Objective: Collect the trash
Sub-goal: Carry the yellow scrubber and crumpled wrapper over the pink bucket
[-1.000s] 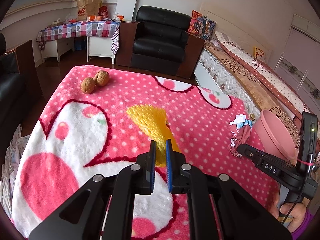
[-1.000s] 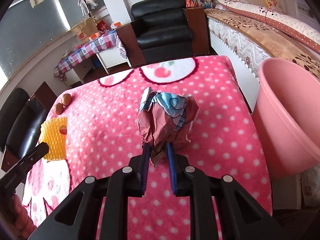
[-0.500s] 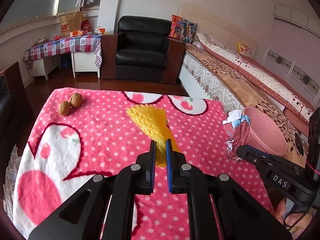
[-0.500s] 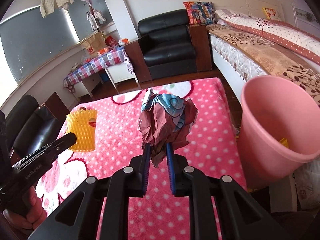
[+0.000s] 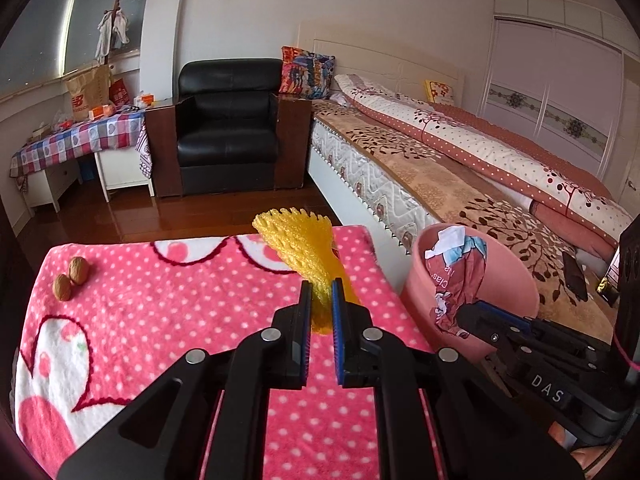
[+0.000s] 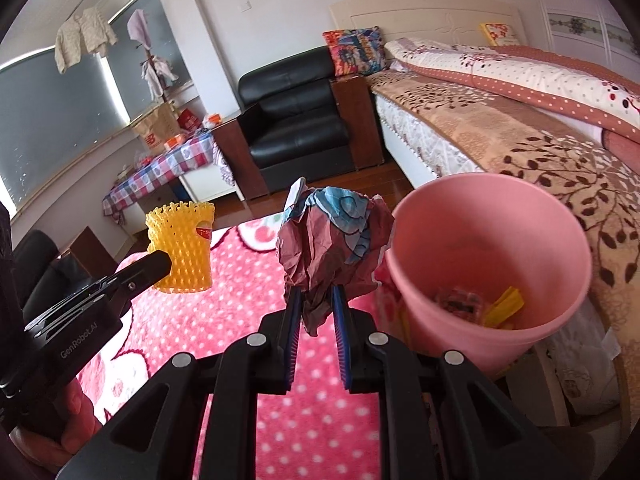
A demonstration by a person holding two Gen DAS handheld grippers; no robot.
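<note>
Right wrist: gripper (image 6: 316,296) pinches crumpled wrapper (image 6: 332,248) — beside pink bin (image 6: 492,264) (airborne).

Soft, even daylight fills the room from the big window (image 6: 48,120) on the left, leaving only faint shadows. Both views are sharp, but the fisheye bows the walls and blackens every corner.

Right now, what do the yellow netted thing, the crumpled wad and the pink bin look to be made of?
Yellow netted sleeve: looks like soft foam mesh, matte, with open diamond holes; it stands stiffly in the left hand-held gripper.
Crumpled wad: probably printed paper or thin wrapper; sharp creases, slight sheen.
Pink bin: likely moulded plastic; smooth, even colour, thin rim.
</note>
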